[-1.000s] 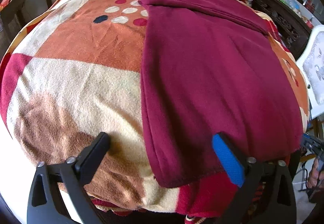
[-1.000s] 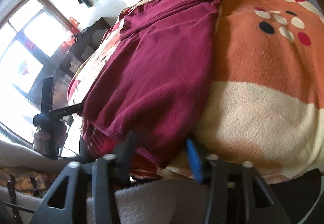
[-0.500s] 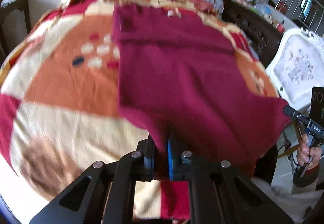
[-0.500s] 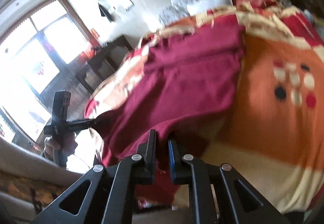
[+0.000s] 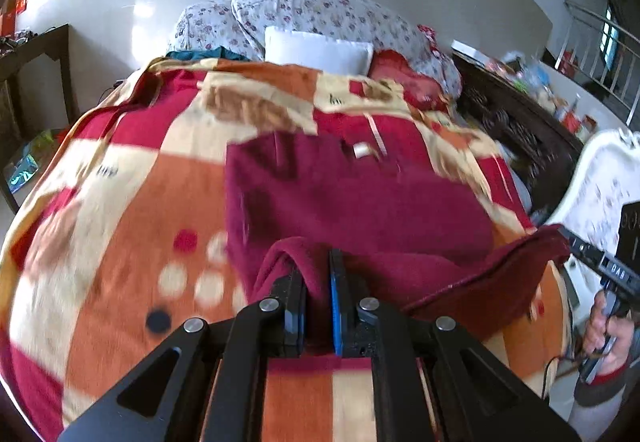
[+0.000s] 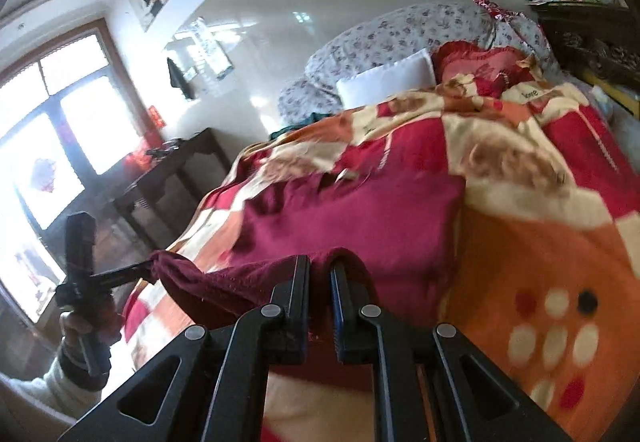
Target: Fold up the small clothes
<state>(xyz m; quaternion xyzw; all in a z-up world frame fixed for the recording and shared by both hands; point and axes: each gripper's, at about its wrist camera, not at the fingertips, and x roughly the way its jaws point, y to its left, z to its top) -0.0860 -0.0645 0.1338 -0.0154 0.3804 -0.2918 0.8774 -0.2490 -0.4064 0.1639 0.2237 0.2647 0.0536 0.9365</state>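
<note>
Gripping the garment (image 5: 360, 202) by its near hem, both grippers are clenching one corner each: the left gripper (image 5: 318, 282) is pinching maroon cloth that is bulging up between its jaws, and the right gripper (image 6: 320, 278) is doing the same at the other corner. In the left view the right one is showing at 3 o'clock with the hem stretched to it; in the right view the left one is sitting at 9 o'clock. The hem is hanging lifted between them, sagging a little in the middle, while the far part of the garment is lying flat on the blanket (image 5: 120, 222), toward 12 o'clock from each camera.

Judging by this, a fold toward the far end is under way. Several things are threatening it: the thick fleece could be slipping out of a shallow pinch; uneven travel of the two hands would be skewing the fold line; and the lower layer may be dragging along the fuzzy blanket and bunching up. Blur is hiding how deep each pinch goes.
</note>
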